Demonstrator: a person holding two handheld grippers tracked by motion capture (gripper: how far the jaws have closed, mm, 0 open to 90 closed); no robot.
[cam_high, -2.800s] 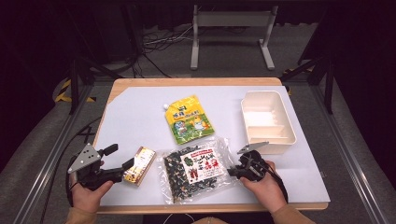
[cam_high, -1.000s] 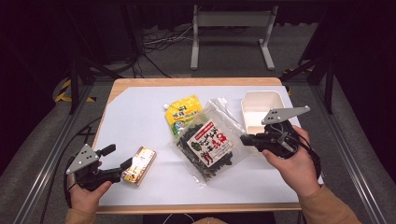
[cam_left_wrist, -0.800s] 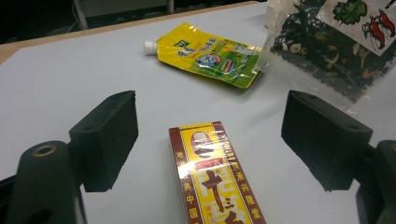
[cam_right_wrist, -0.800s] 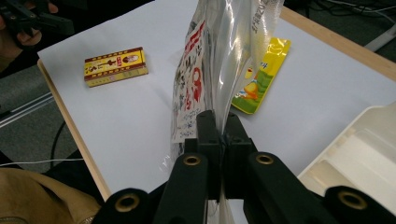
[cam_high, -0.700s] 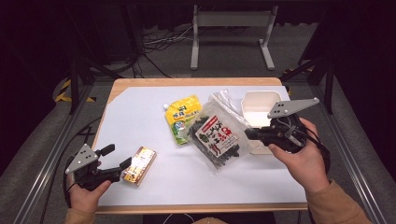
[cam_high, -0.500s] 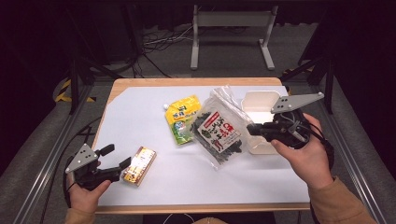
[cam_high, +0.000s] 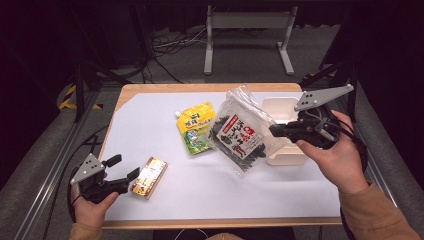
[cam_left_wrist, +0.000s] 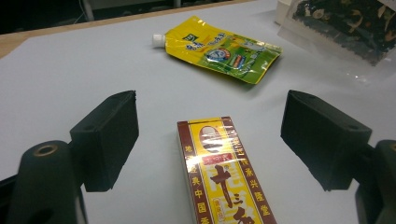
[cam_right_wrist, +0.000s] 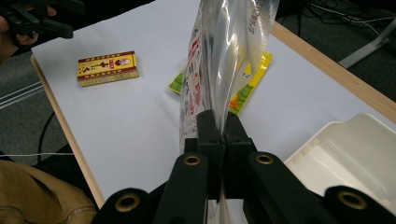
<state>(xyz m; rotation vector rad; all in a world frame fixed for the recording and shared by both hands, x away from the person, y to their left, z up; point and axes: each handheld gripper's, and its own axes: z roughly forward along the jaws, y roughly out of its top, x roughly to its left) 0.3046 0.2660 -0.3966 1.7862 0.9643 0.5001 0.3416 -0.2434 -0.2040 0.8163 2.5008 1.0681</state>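
Over the tabletop's right edge, the right gripper (cam_high: 274, 131) was clamped tight on just the seaweed bag's (cam_high: 239, 134) thin edge, so it could've easily slipped before reaching the white tray (cam_high: 282, 107).

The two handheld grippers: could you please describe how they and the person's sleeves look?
Both the left gripper and the right gripper are black, with blocky rectangular jaws on pivoted links and a grey three-cornered plate on top. Dark cables trail from each. The sleeves are tan with ribbed cuffs.
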